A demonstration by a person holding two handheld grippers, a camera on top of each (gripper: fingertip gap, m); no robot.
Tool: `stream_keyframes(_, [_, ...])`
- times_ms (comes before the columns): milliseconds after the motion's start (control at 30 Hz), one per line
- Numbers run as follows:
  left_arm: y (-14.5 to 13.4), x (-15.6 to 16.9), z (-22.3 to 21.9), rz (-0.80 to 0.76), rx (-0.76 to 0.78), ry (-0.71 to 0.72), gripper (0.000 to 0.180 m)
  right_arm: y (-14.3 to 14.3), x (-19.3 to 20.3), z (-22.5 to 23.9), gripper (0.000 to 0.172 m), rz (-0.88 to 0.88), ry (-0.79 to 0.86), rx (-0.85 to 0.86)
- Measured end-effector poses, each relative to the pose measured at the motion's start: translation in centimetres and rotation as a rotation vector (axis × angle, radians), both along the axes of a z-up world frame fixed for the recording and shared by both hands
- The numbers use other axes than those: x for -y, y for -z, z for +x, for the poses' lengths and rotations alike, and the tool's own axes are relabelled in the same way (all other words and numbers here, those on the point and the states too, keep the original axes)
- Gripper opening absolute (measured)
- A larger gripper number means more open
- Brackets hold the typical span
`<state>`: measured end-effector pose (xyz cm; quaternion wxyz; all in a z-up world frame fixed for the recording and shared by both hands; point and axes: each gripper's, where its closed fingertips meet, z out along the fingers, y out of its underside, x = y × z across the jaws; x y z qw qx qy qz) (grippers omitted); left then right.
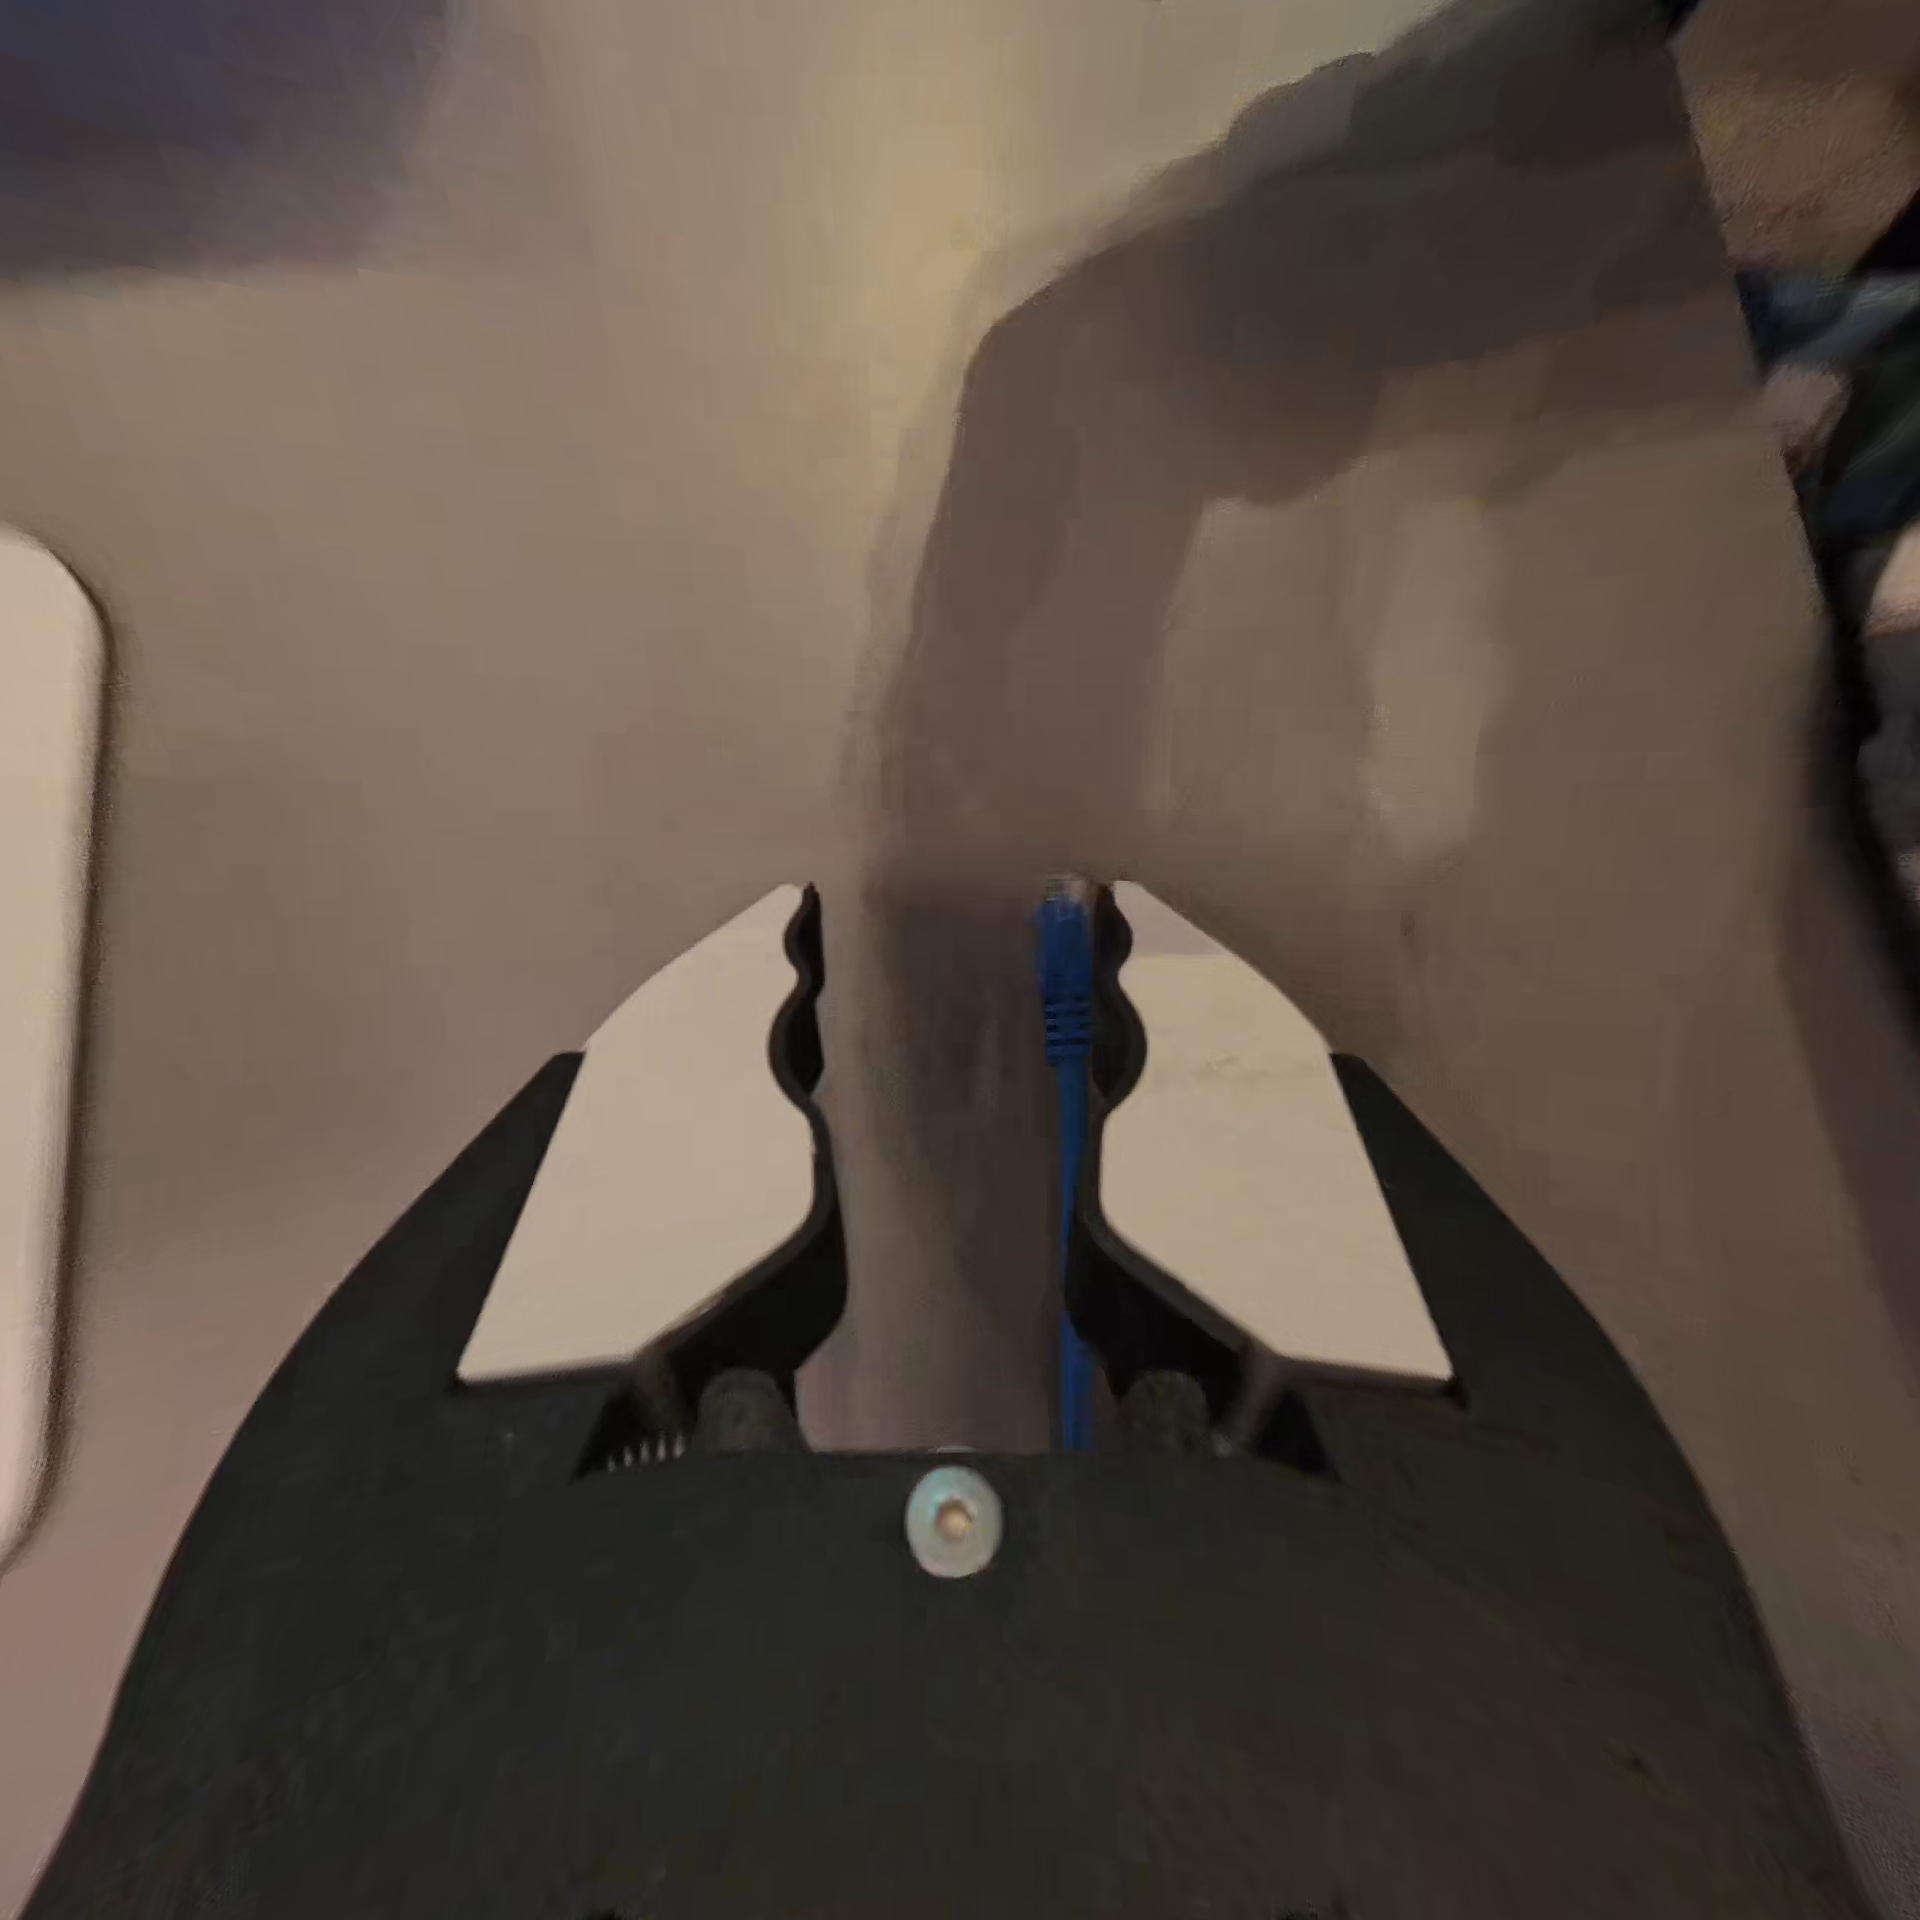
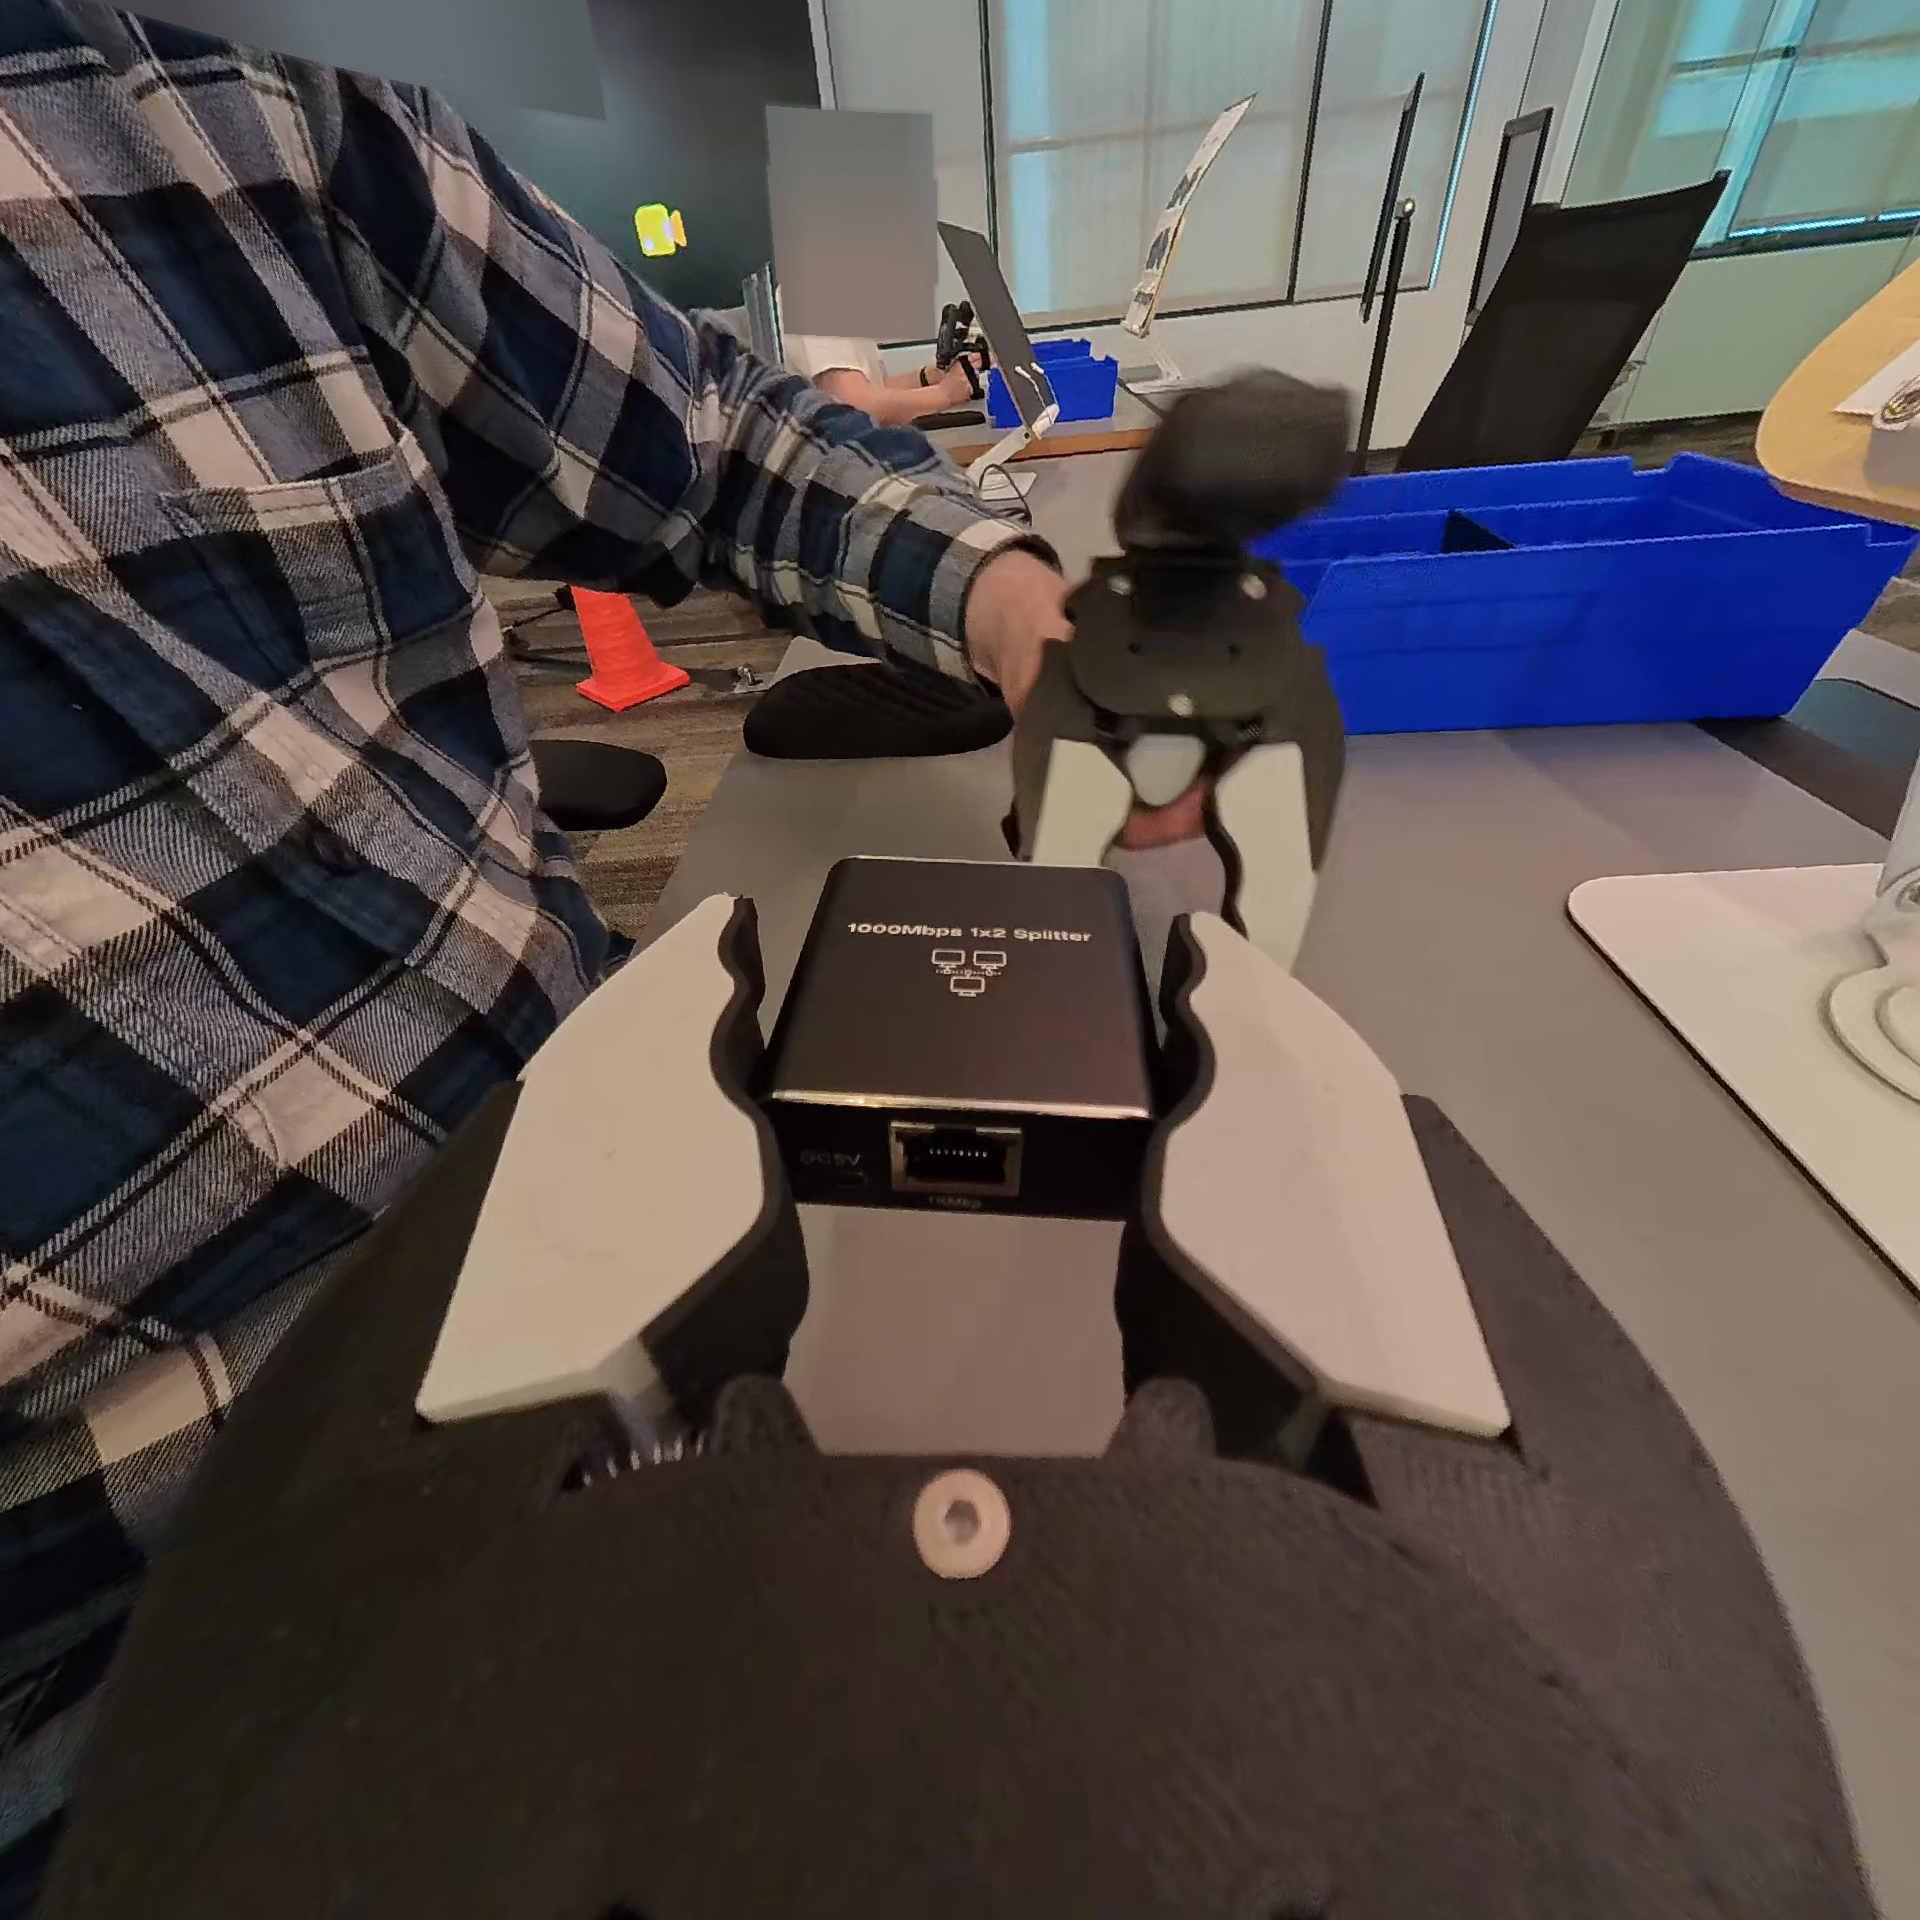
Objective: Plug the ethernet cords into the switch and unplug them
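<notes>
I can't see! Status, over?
Right tongs clamp the switch. Left tongs open, blue cord against one finger. Nothing blocking.

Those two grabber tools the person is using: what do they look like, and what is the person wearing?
Each gripper has a wide, rough-textured black body with a pale round screw at its centre. Its two fingers are flat off-white plates edged inside with wavy black pads. The left gripper is built the same. The person wears a sleeve of navy, grey and white checked flannel.
</notes>
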<state>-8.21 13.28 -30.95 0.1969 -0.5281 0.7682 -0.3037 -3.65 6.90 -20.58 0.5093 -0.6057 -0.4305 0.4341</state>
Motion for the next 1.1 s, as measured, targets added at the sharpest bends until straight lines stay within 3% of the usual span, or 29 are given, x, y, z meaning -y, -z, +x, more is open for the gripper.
stream_keyframes(133, [-0.2,2.7,-1.5,0.384,0.094,0.181,0.036,0.0,-0.2,0.2,0.075,-0.007,0.001,-0.014])
stream_keyframes(233, [1.3,3.9,-2.1,0.489,0.091,0.231,0.023,0.2,-0.2,0.2,0.075,-0.013,-0.001,-0.016])
stream_keyframes(467, [3.0,2.7,-2.0,0.444,0.037,0.172,0.019,0.0,-0.1,0.0,0.075,-0.007,-0.004,-0.013])
stream_keyframes(700, [2.6,1.5,-1.3,0.436,0.064,0.111,0.031,-0.1,0.0,0.0,0.075,-0.008,-0.007,-0.014])
stream_keyframes(1100, [3.1,0.3,-0.6,0.352,-0.001,0.04,0.021,-0.1,0.0,0.2,0.075,-0.01,-0.007,-0.02])
